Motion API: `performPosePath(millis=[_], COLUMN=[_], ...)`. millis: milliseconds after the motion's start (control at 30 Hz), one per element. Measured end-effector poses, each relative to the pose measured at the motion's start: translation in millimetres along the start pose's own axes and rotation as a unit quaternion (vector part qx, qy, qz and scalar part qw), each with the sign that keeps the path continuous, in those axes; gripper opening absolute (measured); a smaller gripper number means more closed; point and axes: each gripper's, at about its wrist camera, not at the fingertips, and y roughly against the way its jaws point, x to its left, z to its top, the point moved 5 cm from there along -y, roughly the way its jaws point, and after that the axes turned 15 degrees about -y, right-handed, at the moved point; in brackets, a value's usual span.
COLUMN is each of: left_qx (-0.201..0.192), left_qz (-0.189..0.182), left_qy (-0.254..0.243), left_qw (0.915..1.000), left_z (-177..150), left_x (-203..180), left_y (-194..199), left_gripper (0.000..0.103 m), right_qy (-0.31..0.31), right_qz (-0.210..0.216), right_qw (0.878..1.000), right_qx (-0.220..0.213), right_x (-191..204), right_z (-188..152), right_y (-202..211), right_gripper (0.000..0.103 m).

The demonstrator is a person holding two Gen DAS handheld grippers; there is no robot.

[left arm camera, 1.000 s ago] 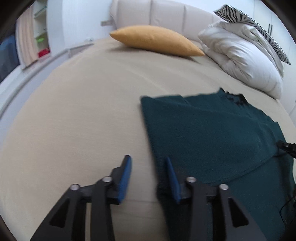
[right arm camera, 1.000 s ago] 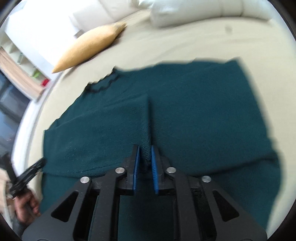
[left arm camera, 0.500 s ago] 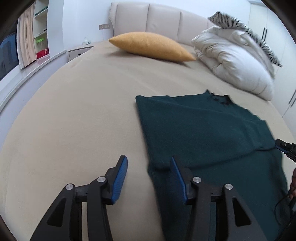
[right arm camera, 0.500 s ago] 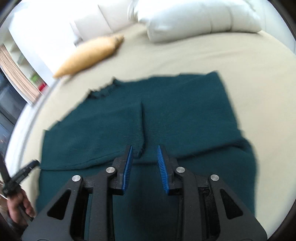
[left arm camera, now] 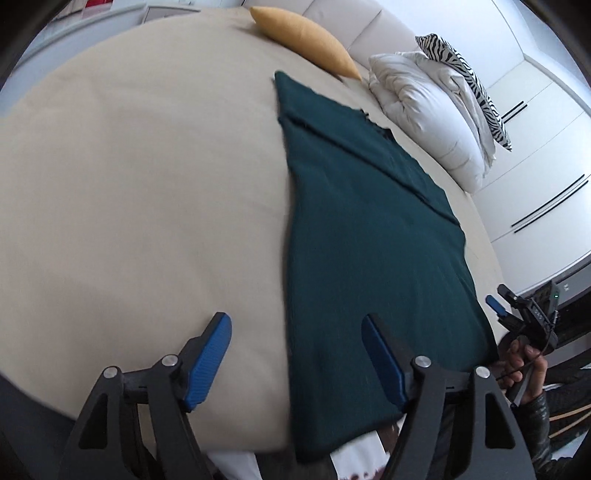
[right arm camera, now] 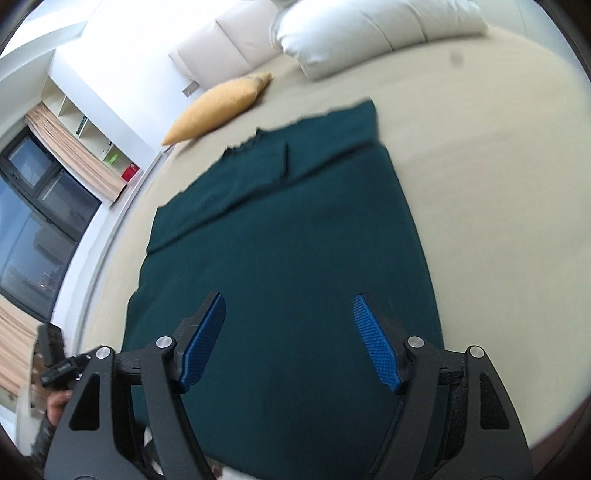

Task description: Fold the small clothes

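Note:
A dark green knit garment [left arm camera: 369,236] lies flat on the beige bed, its sleeves folded in across the far end; it also shows in the right wrist view [right arm camera: 295,251]. Its near hem hangs over the bed's front edge. My left gripper [left arm camera: 295,354] is open and empty, above the garment's near left edge. My right gripper [right arm camera: 290,332] is open and empty, above the garment's near end. The right gripper also shows in the left wrist view [left arm camera: 517,310], at the garment's right side.
The beige bed [left arm camera: 129,184] spreads to the left and its right side shows in the right wrist view [right arm camera: 498,184]. A yellow pillow [left arm camera: 306,33] and a white duvet [left arm camera: 432,110] with a zebra cushion [left arm camera: 465,70] lie at the headboard. A window [right arm camera: 33,221] and shelves stand left.
My right gripper let go of the folded sleeve and opened wide. Both grippers drew back toward the garment's near hem. My left gripper opened wider.

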Motion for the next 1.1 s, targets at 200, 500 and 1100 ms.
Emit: performPosePath(millis=[200,500,1100], left_qx=[0.024,0.049,0.058], left_qz=[-0.044,-0.062,-0.071], left_qy=[0.02,0.03,0.03], left_qw=[0.9986,0.9964,0.9954], left_z=[-23,-34,-38], left_x=[-10,-10,-11], left_y=[-2,-9,-6], left_gripper=[0.074,0.037,0.008], right_qy=[-0.047,-0.086,-0.09], right_qz=[0.007,-0.007,-0.055], right_qw=[0.999,0.996,0.988], right_qx=[0.02,0.027,0.109], right_x=[-44,-89,-101], right_z=[-30,-53,-73], right_y=[35,76,69], right_gripper=[0.059,0.059,0.043])
